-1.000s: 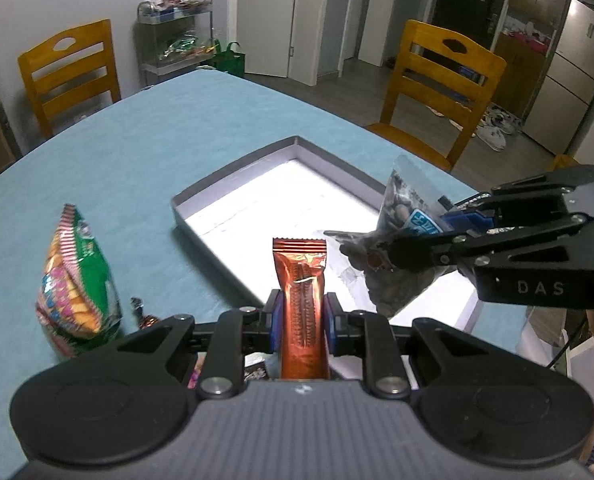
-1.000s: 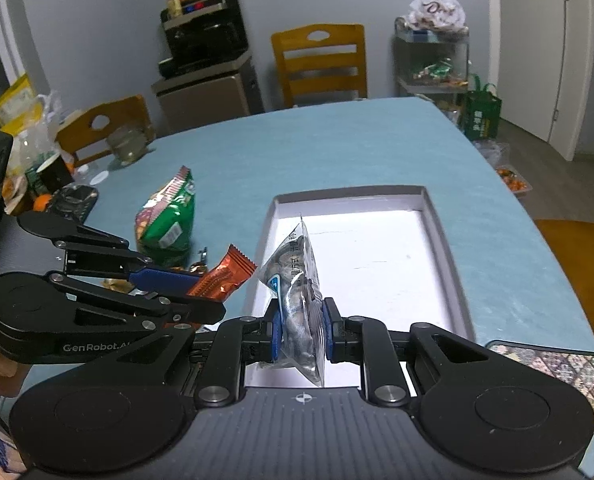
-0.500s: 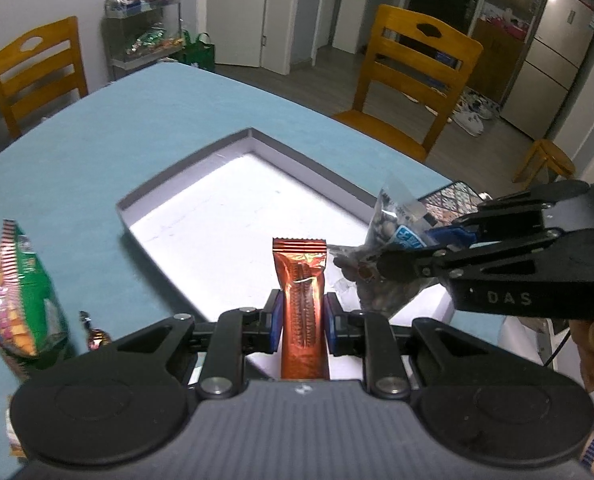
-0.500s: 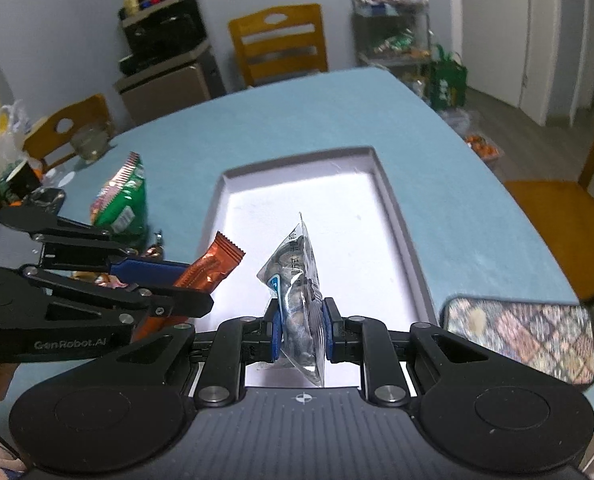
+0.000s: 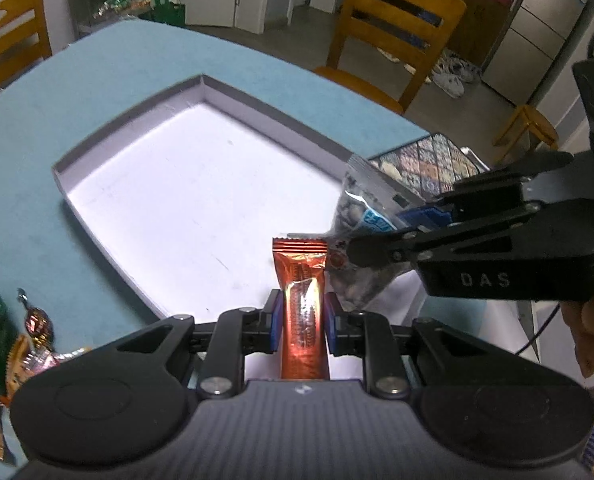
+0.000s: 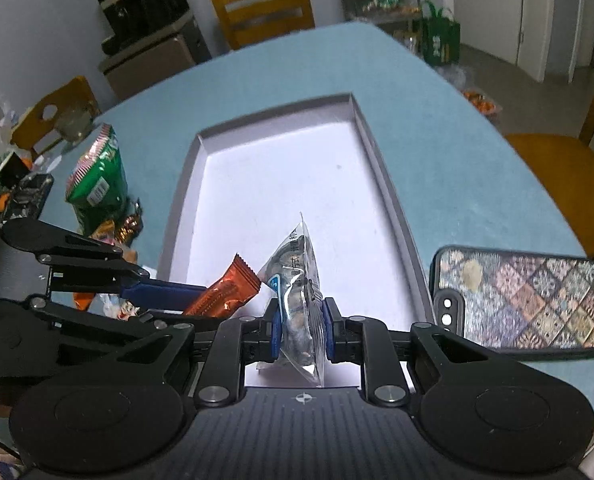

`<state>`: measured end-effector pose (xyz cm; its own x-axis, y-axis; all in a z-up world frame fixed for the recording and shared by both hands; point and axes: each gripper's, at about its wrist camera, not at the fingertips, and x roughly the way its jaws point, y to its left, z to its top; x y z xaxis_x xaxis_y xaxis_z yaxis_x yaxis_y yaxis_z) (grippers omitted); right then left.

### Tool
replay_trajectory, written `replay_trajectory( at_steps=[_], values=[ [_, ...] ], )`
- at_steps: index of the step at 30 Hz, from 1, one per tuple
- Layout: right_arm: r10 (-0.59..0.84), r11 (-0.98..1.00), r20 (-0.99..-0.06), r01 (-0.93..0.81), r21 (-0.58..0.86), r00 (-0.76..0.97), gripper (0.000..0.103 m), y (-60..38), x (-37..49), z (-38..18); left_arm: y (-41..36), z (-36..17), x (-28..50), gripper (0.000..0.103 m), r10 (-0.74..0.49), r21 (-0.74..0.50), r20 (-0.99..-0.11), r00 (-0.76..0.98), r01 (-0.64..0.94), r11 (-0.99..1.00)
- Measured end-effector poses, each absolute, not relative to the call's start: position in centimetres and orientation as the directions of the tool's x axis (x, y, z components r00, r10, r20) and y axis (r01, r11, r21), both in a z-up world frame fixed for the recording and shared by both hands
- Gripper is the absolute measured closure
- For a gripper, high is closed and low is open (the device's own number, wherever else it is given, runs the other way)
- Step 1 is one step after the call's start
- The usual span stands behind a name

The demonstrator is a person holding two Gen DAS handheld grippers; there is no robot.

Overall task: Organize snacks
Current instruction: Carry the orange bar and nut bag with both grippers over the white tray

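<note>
Right wrist view: the teal table (image 6: pixel 437 128) carries a shallow white tray (image 6: pixel 361 132) laid open and bare, plainly the place where the snacks are meant to be gathered. A phone in a patterned case (image 6: pixel 529 304) lies just beside the tray's right wall, out of the way. Left of the tray, a green snack bag (image 6: pixel 99 180) and a few small wrapped sweets (image 6: pixel 127 226) wait on the cloth; what each sweet is I cannot tell. The right gripper (image 6: pixel 302 322) is clamped on a clear packet of nuts (image 6: pixel 297 280), held on edge over the tray's near end. The left gripper (image 5: pixel 302 320) is likewise closed on an orange wrapped bar (image 5: pixel 301 280), pointing into the tray, probably so both can be set down inside together.
</note>
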<state>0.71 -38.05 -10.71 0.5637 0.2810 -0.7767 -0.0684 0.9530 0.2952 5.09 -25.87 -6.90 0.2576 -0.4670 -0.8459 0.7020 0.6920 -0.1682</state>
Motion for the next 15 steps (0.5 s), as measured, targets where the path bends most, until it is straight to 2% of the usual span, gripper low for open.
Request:
replay_trajectory(
  at_steps=[15],
  values=[
    [0.216,0.972,-0.804,-0.046,0.230,0.554,0.074,-38.5,1.0,-11.3,-26.9,-9.1,5.0,0.086,-0.456,-0.195,-0.864,0.213,0.694,0.693]
  ],
)
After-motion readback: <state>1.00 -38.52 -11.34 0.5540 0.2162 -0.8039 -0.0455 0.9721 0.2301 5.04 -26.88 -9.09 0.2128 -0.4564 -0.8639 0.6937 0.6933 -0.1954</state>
